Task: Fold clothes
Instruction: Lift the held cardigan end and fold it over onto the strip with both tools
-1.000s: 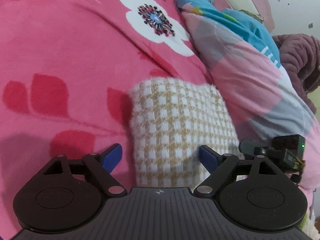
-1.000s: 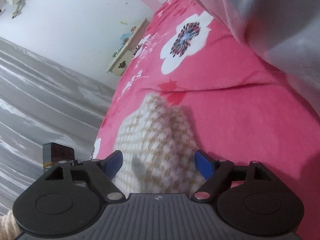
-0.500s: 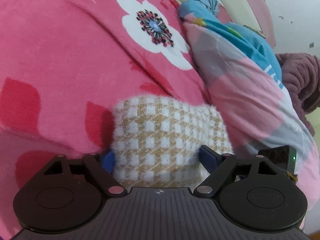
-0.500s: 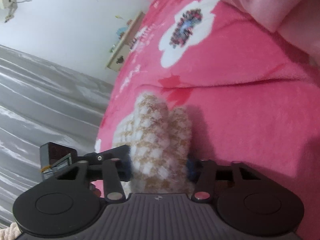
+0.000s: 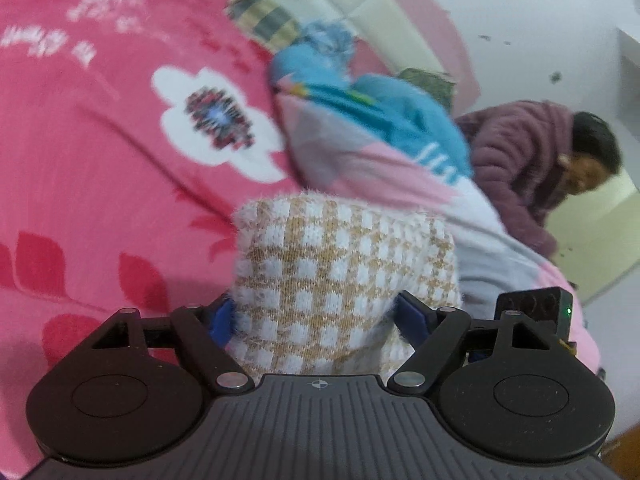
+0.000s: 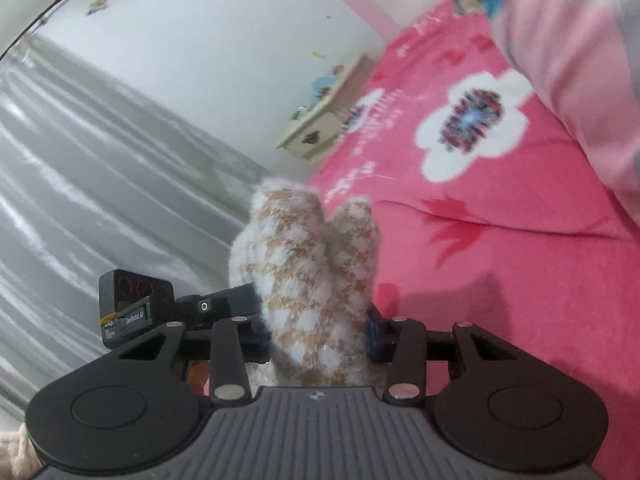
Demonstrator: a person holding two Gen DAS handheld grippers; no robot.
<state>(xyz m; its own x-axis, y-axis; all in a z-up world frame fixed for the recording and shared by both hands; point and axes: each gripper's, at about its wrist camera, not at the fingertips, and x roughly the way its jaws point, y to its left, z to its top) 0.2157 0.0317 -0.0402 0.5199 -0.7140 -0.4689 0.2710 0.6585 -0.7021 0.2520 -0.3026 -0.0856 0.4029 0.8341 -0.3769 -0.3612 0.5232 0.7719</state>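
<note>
My left gripper [image 5: 316, 320] has just been closing and now clamps wide across the folded checked knit [image 5: 344, 276], while my right gripper [image 6: 318, 330] squeezes its bunched end about half shut. Held by both above the pink blanket [image 5: 100, 168], the 1 garment looks soft, light and floppy, so I judge that thick folded edges are the best hold.

The fuzzy knitted garment [image 5: 344, 272] is showing a tan-and-white check all over. The plush blanket [image 5: 100, 168] under it is glowing hot pink, carrying white flowers with dark speckled centres, red leaf shapes and white lettering. The bunched quilt [image 5: 384, 148] beside it is mixing pale pink, grey and bright blue patches. The curtain [image 6: 88, 176] is shimmering silver-grey, the wall [image 6: 224, 36] is staying plain white, and the gripper fingers' pads [image 5: 410, 316] are showing blue against black arms.
</note>
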